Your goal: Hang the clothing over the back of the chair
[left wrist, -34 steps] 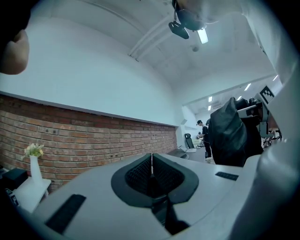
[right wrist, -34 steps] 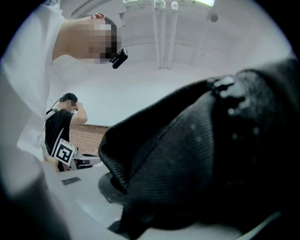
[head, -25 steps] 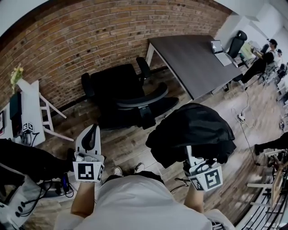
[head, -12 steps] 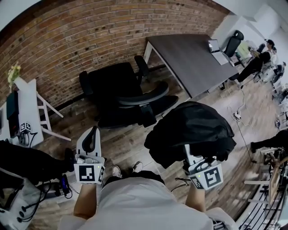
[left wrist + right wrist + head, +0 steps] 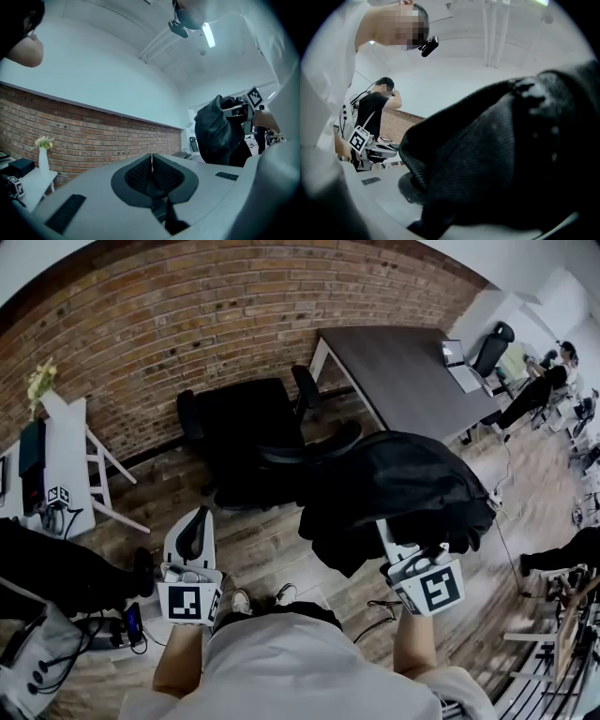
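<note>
Where the brick wall point(image 5: 234, 306) runs along the far side, a white table point(image 5: 67, 474) is seen at the far left, with a vase point(image 5: 39, 388) of flowers at its far end. Near the person, the left gripper point(image 5: 194, 535) is held level over the wooden floor point(image 5: 272, 549). Its jaws are pressed together and nothing is gripped between them. Beyond it and slightly to the right, the black chair point(image 5: 246, 437) is placed against the wall, and no garment is laid over its back. To the right of the chair, the black clothing point(image 5: 394, 486) is held up off the floor in a bunched mass. Its left edge is seen in front of the chair's right armrest, though contact cannot be judged. The right gripper point(image 5: 389, 545) is buried in the near side of the clothing, its jaws closed narrowly on a fold of the fabric. Farther right, a dark table point(image 5: 394, 371) is seen, with a laptop point(image 5: 459, 352) on its far right part.
</note>
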Tool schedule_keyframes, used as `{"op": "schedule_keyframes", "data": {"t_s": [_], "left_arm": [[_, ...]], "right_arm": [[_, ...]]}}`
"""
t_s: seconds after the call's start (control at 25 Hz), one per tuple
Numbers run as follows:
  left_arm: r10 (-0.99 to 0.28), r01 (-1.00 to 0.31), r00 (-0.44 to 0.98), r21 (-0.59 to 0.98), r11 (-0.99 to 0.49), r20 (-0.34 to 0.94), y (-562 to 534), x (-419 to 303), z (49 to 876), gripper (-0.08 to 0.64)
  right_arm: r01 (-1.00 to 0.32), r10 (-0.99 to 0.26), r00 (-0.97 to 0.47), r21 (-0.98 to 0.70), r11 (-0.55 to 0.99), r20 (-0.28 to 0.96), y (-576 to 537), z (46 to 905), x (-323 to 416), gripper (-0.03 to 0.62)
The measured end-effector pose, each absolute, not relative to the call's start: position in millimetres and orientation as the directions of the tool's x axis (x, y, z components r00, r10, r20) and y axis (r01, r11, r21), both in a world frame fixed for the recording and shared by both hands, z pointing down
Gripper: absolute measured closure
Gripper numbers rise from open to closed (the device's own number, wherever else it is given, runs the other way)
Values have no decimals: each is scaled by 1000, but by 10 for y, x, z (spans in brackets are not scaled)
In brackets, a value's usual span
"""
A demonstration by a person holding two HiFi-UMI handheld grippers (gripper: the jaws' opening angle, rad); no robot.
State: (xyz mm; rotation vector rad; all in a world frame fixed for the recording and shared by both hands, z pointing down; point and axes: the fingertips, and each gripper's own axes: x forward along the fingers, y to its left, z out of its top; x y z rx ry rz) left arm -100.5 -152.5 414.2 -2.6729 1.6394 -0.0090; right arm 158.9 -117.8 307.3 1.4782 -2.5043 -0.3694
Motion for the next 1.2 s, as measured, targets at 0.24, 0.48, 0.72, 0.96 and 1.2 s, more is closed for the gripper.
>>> {"op": "schedule_keyframes", "data": {"t_s": [0.24,0.48,0.72,0.96,1.2], "left_arm": [[-903,-903,429,-8,-429,2,-1498,-1120,4127,529],[-919,-919,394,-8,-394,11,-1459,-1242,4133,529],[-932,-932,362,-11,-362,18,-1440,-1325,4145,529],[-941,-941,338,-15,-338,23,-1473,-1360,4151,529],[-947,-946,321,-28,-322,36,-1502,-1355,4152,529]], "right_arm": [[-770,-847,-524,375,516,90,-1577,3186,1390,486],[-689,-788,-589,399,605,178,-1928,3402,1202,486],[-611,-738,-625,428,666,256,-2259,3559,1057,485],[-539,-678,-658,424,728,328,-2532,3741,933,485],[-458,-590,-699,380,803,405,-2676,3941,844,483]]}}
